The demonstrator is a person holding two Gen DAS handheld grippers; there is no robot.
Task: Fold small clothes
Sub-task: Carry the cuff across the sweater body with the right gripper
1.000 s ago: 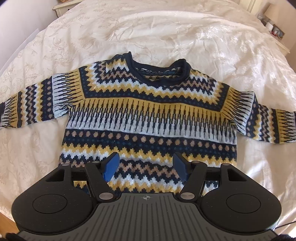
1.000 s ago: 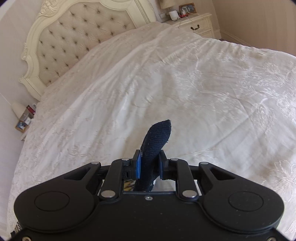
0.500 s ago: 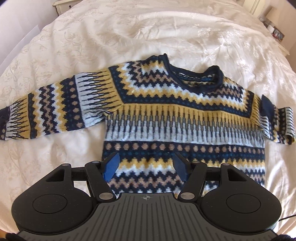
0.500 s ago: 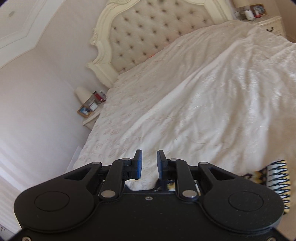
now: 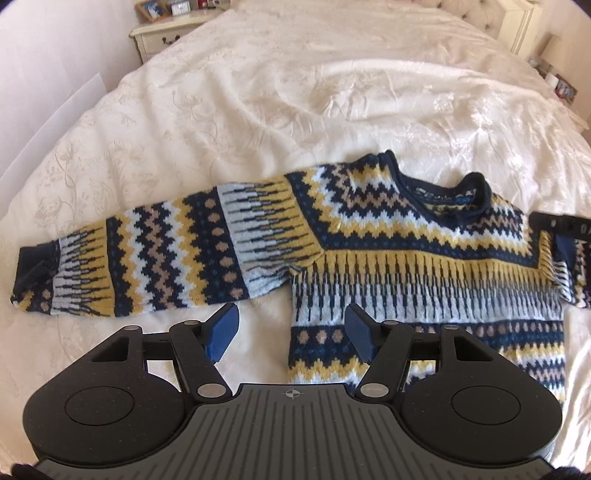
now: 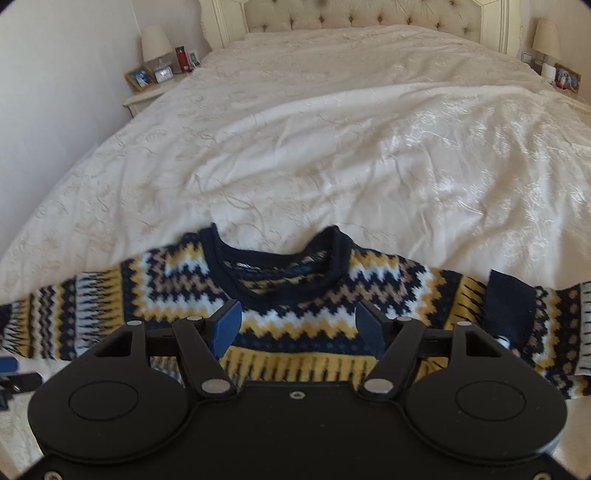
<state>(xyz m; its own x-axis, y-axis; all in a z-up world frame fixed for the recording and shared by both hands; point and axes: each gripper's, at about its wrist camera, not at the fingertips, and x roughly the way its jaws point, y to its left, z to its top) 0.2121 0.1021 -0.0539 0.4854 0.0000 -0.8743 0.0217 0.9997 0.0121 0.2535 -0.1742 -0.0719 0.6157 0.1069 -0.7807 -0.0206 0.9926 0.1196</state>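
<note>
Two black two-finger grippers hover above one patterned knit sweater [image 5: 388, 236], a navy, mustard, pale-blue and tan zigzag pullover lying flat on a cream embroidered bedspread [image 5: 258, 110], neck hole pointing toward the headboard. The left gripper [image 5: 291, 330] hangs with its blue-padded fingers spread wide and nothing between them; below the gap lie bare bedspread and the sweater's side edge, just under the armpit. One long sleeve [image 5: 140, 258] stretches straight out across the bedspread toward the left of that view, its navy cuff at the far end. The right gripper [image 6: 297, 326] is just as wide open and grips nothing, poised over the chest, right below the rolled navy collar [image 6: 277, 273]. On the other side, the second sleeve [image 6: 532, 325] is doubled back on itself, and its navy cuff [image 6: 511, 306] rests on top near the shoulder. In the left wrist view, a dark part of the right gripper peeks in at the right edge by that folded sleeve. Up the room, a cream tufted headboard [image 6: 362, 14] closes the bed, with a pale bedside table [image 6: 147, 96] carrying a lamp and picture frames at the left.
</note>
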